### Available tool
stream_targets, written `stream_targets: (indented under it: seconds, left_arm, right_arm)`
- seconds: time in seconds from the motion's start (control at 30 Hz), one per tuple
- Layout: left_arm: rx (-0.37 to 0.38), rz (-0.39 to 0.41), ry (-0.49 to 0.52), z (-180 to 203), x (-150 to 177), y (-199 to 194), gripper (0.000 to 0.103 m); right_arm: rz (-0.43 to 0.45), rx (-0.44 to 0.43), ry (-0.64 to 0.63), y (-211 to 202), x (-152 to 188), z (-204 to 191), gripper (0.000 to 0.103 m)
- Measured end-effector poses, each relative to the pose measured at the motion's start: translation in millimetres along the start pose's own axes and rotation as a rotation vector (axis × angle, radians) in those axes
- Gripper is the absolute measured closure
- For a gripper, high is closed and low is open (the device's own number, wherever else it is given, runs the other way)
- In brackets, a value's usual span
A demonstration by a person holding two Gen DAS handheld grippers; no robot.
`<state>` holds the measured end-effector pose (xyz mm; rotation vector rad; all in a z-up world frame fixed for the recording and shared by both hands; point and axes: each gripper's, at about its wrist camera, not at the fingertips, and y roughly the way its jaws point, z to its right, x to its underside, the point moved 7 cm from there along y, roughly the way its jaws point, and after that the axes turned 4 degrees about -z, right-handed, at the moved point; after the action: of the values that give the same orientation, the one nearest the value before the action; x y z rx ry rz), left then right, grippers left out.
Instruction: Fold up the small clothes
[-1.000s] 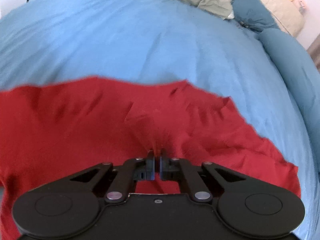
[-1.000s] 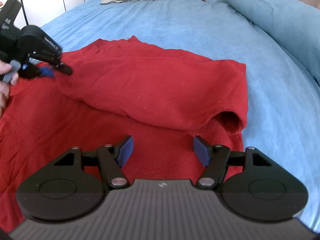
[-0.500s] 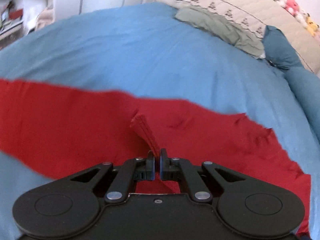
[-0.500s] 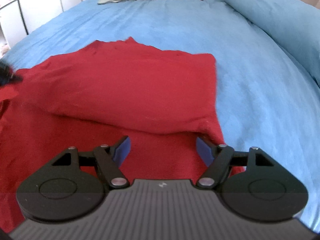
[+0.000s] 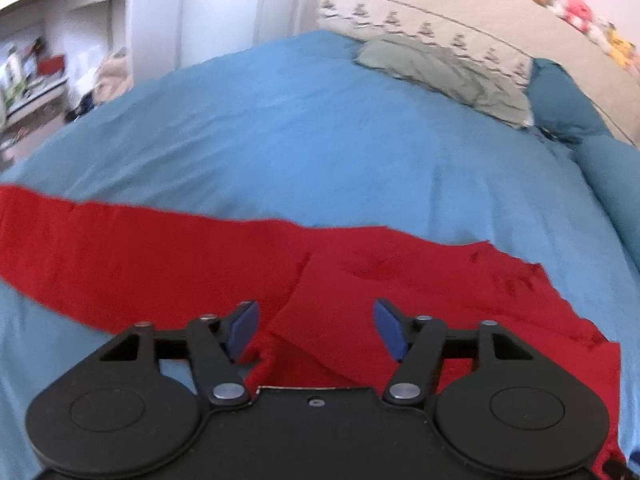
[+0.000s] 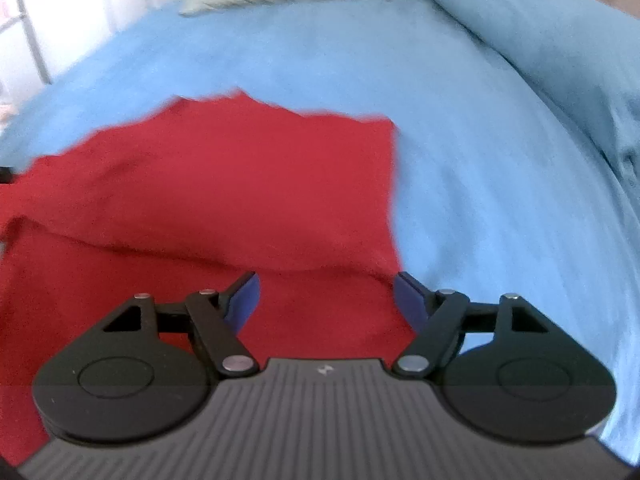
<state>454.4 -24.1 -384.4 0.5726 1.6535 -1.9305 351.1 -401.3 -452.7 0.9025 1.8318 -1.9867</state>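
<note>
L wrist view: left gripper (image 5: 316,330) w/ blue pads spread apart, holding nothing, low over red garment (image 5: 168,256) lying on blue bedspread (image 5: 304,140). A long red strip runs off to the left; folded flap edge sits between the fingers. Only this view shows grey-green pillow (image 5: 444,70), beige headboard (image 5: 460,20) w/ soft toys, white shelves (image 5: 48,60) at left.

R wrist view: right gripper (image 6: 326,300) also wide apart, nothing held, over garment (image 6: 224,184). Shows folded top layer w/ straight right edge, lower layer beneath near fingers. Teal bolster (image 6: 540,40) at right. Blurred; gripper bodies hide the nearest cloth.
</note>
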Motion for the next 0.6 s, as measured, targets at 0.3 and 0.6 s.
stream_targets:
  seconds: [0.3,0.6]
  left_arm:
    - [0.048,-0.041,0.175,38.2,16.3,44.4,0.022]
    - [0.046,-0.117,0.152,36.4,48.3,51.4,0.022]
  right_arm:
    - [0.038,0.012,0.024,50.4,-12.2,-10.4,0.004]
    - [0.036,0.035,0.079,39.6,7.8,38.1,0.0]
